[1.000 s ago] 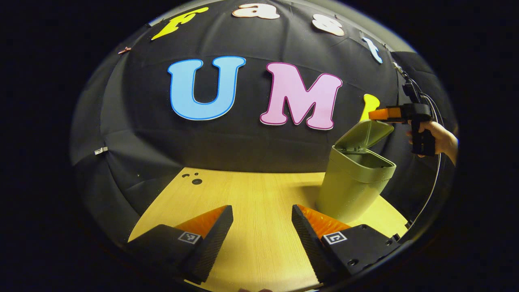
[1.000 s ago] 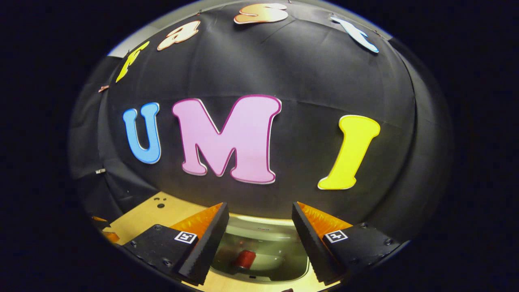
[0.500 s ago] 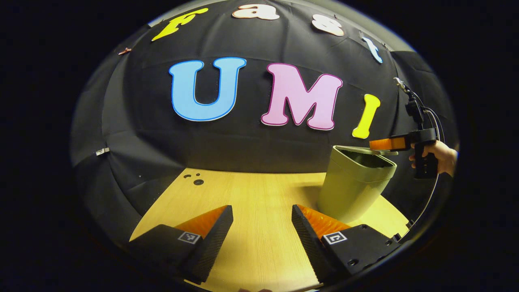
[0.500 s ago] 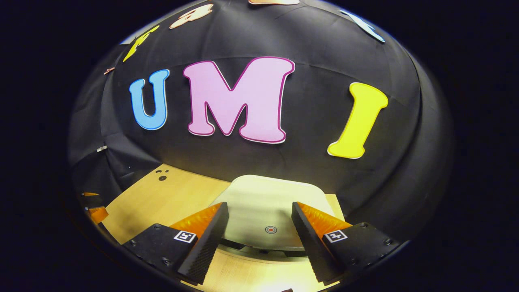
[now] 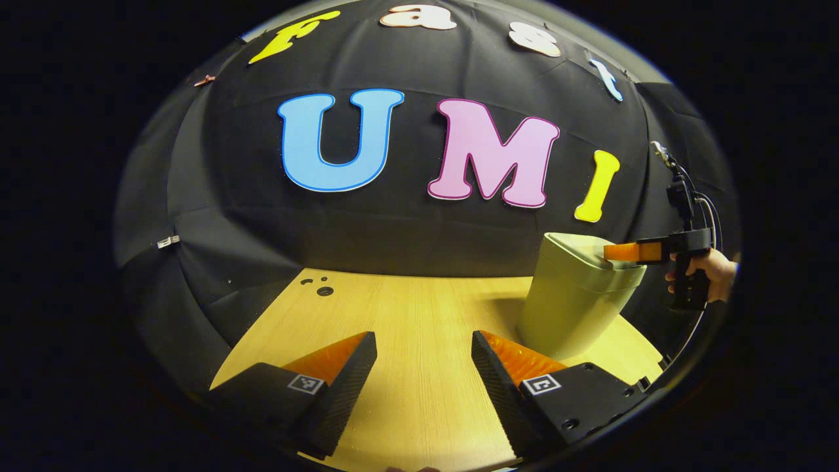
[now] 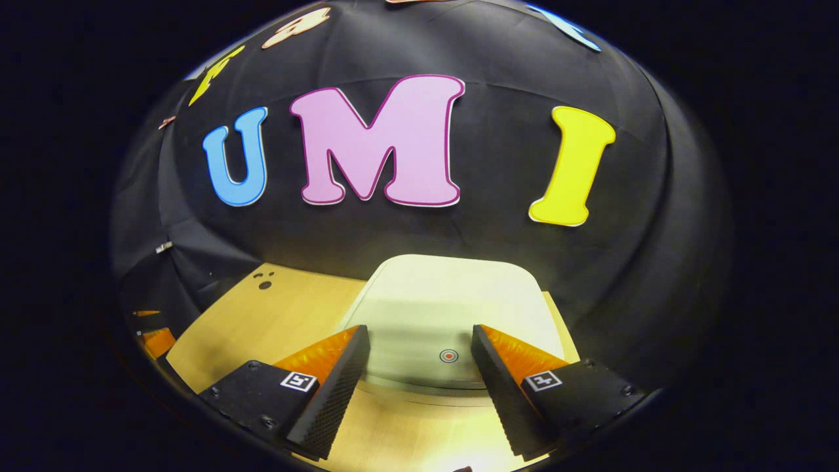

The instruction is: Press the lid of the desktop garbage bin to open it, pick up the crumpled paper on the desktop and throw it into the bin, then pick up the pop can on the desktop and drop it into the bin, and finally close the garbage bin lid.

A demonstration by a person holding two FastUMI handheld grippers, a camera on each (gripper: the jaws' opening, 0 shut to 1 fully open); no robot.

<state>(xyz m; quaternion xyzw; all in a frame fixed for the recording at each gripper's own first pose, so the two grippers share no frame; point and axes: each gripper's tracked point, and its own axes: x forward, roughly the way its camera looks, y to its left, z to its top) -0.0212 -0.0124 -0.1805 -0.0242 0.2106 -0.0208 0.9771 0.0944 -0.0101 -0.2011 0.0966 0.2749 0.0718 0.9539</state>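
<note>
The pale green garbage bin [image 5: 573,298] stands at the right of the wooden table, its lid [image 6: 452,308] lying flat and closed. In the right gripper view my right gripper [image 6: 419,341] is open, its fingers resting over the lid's near edge beside a small round target mark [image 6: 448,356]. From the left gripper view that same right gripper [image 5: 623,252] lies on the lid's right side, held by a hand [image 5: 714,270]. My left gripper [image 5: 423,344] hovers open over bare tabletop, left of the bin, holding nothing. The bin's contents are hidden.
The wooden table [image 5: 406,308] has a few small dark holes [image 5: 322,290] at its far left corner. The black cloth wall rises close behind the bin. A cable [image 5: 685,190] hangs behind the right gripper. My left gripper's fingers [image 6: 154,337] peek in at the left of the right gripper view.
The lid swung down from upright to fully closed under the right gripper, which lowered with it. The red can inside the bin is now covered. The left gripper stayed put.
</note>
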